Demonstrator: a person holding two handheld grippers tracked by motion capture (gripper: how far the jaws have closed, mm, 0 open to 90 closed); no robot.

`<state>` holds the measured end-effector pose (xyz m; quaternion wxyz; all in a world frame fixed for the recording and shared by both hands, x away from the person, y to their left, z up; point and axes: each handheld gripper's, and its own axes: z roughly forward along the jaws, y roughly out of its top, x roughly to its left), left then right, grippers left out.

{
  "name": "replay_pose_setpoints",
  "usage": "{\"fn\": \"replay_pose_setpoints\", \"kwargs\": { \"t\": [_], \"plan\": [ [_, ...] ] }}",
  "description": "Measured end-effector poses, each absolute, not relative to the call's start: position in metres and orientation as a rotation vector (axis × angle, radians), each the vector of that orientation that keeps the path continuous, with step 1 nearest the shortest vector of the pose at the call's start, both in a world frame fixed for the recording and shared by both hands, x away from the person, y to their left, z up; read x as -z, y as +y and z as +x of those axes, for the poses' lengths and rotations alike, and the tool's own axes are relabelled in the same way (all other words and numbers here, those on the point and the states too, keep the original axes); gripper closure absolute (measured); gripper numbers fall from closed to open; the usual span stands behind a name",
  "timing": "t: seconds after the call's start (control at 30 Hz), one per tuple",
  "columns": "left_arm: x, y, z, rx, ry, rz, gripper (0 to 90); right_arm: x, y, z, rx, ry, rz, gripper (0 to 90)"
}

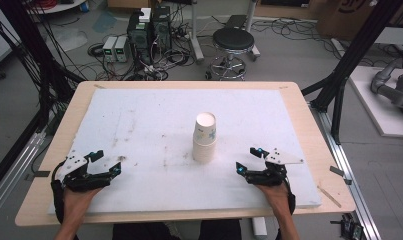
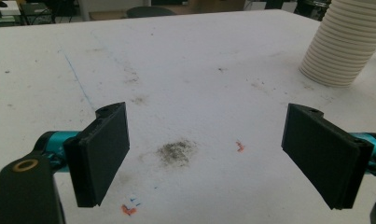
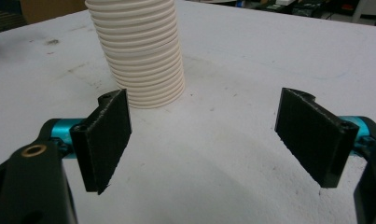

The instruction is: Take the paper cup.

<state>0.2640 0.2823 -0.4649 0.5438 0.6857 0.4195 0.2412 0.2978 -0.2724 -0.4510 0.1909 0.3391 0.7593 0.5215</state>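
Near the counter's [image 1: 299, 107] front-left corner the left gripper [image 1: 107, 162] rests with fingers [image 2: 99, 154] apart and empty, the stack of paper cups [image 1: 205, 137] stands upside down mid-counter between both grippers, and near the front-right corner the right gripper [image 1: 248, 160] also gapes, holding nothing.

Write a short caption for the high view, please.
Two open grippers, left and right, flank an upside-down cup stack.

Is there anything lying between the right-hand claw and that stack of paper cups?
Nothing: in the high view, bare white board separates the right gripper from the cups. The right gripper view agrees.
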Motion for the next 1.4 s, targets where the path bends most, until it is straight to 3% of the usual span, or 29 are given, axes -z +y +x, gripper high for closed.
{"fn": "replay_pose_setpoints", "kwargs": {
  "t": [0.83, 1.17, 1.4],
  "plan": [
    [0.465, 0.282, 0.263, -0.588, 0.986, 1.635, 15.0, 0.448, -0.279, 0.301, -1.504, 2.158, 1.013, 18.7],
    [0.465, 0.281, 0.266, -0.563, 1.01, 1.645, 15.0, 0.414, -0.285, 0.296, -1.535, 2.119, 0.972, 18.6],
    [0.465, 0.281, 0.267, -0.565, 1.015, 1.647, 15.0, 0.368, -0.286, 0.296, -1.527, 2.108, 0.897, 18.7]
  ]
}}
